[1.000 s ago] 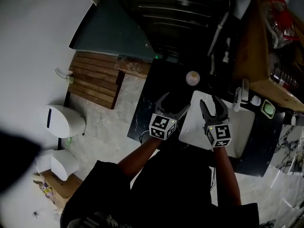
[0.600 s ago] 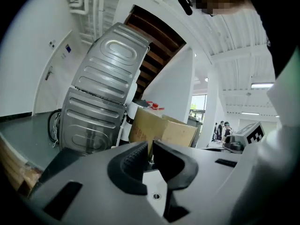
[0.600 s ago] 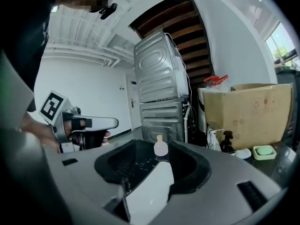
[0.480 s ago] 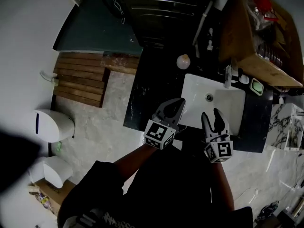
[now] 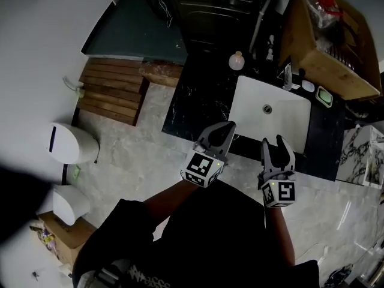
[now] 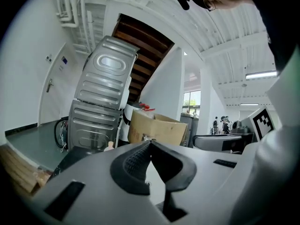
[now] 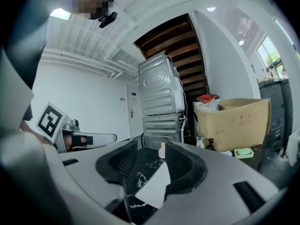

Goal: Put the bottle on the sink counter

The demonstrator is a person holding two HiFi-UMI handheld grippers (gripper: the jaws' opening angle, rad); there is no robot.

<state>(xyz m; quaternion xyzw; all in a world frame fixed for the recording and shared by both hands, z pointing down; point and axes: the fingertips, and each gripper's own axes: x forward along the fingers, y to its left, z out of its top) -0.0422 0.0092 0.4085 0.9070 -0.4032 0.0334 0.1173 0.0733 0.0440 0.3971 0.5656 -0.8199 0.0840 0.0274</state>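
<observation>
**A:** Where is the bottle [image 5: 236, 60]?

**B:** It stands upright on the dark worktop [image 5: 198, 101], just beyond the far left corner of the basin [image 5: 252, 113]. It is well apart from both grippers. As it stands, it looks already set down on the sink counter.

**A:** How do the jaws stand?

**B:** Left gripper [image 5: 227, 129]: jaws pressed together with nothing between them, held near the basin's near left corner. Right gripper [image 5: 277, 141]: jaws apart and empty, over the basin's near edge. In the right gripper view the bottle shows far off through the gap, on the far side of the basin.

**A:** How would the bottle handle?

**B:** It is small and pale, with a round body and a narrow top. It is probably light, stiff and smooth, so it may slip from the pads or topple at a nudge.

**A:** Where should it be taken hold of?

**B:** Across the round body at its widest part, with the jaws level. The narrow top offers less surface and would let the bottle swing.
</observation>
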